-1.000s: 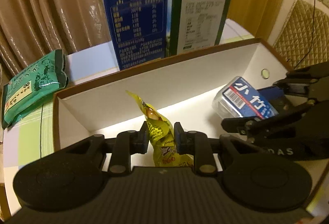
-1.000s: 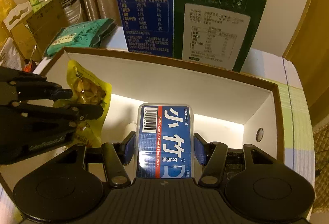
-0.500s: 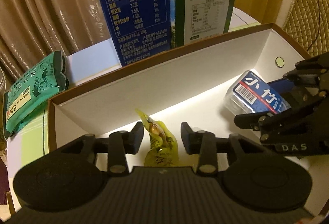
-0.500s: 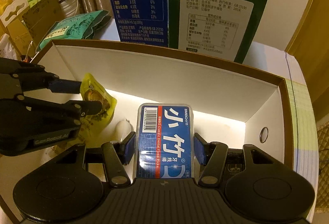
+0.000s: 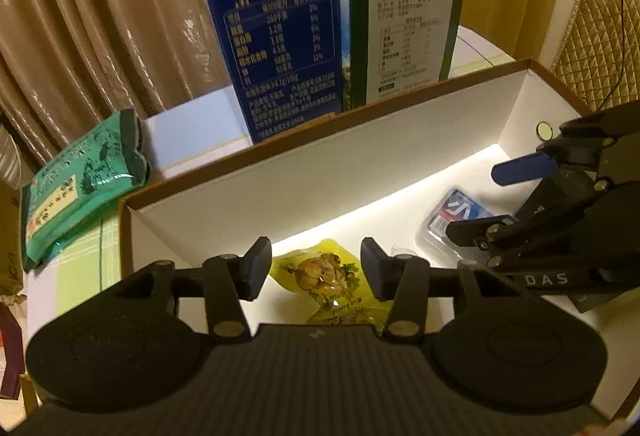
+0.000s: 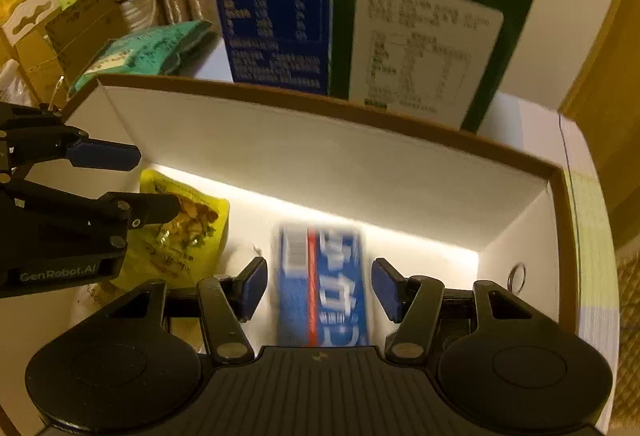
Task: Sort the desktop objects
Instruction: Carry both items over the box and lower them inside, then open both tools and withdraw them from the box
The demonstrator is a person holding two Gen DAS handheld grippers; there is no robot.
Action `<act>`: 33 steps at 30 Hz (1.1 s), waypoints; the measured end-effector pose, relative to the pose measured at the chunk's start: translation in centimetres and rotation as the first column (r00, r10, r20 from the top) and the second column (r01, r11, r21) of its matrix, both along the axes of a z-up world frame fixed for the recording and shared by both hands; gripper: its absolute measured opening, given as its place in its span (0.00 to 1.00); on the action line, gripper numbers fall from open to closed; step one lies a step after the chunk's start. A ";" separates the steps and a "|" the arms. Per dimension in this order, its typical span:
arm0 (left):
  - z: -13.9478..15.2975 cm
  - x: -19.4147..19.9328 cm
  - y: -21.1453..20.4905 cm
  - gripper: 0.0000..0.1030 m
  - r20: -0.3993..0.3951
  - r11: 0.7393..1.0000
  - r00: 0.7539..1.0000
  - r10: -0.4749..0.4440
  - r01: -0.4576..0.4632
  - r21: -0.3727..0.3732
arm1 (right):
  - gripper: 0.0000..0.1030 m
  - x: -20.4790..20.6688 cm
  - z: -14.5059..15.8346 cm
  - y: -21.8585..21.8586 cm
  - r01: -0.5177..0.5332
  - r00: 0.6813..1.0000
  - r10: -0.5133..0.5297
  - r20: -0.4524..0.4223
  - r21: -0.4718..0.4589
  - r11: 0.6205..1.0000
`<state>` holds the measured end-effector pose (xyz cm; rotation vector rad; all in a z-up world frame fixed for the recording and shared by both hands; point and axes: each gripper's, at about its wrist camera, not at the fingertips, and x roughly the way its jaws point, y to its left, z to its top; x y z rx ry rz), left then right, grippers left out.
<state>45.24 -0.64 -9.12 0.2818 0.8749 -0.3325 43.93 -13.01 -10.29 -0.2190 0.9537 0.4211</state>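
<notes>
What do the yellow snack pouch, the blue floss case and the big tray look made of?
Yellow snack pouch: glossy plastic film, probably; it crinkles and glints. Blue floss case: seemingly clear hard plastic around a printed card, though blurred here. Tray: likely cardboard, matte white inside with a brown rim and folded corners.

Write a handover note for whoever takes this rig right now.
Left tool: jaws opening, clear of the yellow snack pouch, which lies on the floor of the white box.
Right tool: jaws opening, pads off the blue floss pack, also inside the box.
Done: both items are in the box.
Left: the green tea packet lies outside, beyond the box's left end. The two tall cartons stand behind the box.
</notes>
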 end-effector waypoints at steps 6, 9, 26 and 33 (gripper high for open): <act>1.5 -1.2 0.6 0.57 0.040 0.999 0.999 0.015 -0.013 -0.037 | 0.82 -1.0 1.3 -0.6 -0.026 0.998 0.025 0.051 0.019 0.999; 2.2 -2.0 0.9 0.61 0.049 0.998 0.998 0.025 -0.022 -0.062 | 0.88 -1.7 1.9 -1.3 -0.023 0.999 0.022 0.045 0.033 0.999; 5.9 -8.9 1.3 0.84 0.097 0.993 0.989 0.110 -0.106 -0.048 | 0.93 -7.5 4.1 -4.2 0.073 0.995 -0.079 0.058 0.096 0.993; 6.9 -12.1 1.6 0.87 0.091 0.988 0.985 0.146 -0.142 -0.054 | 0.94 -10.5 5.6 -5.3 0.100 0.992 -0.109 0.060 0.132 0.986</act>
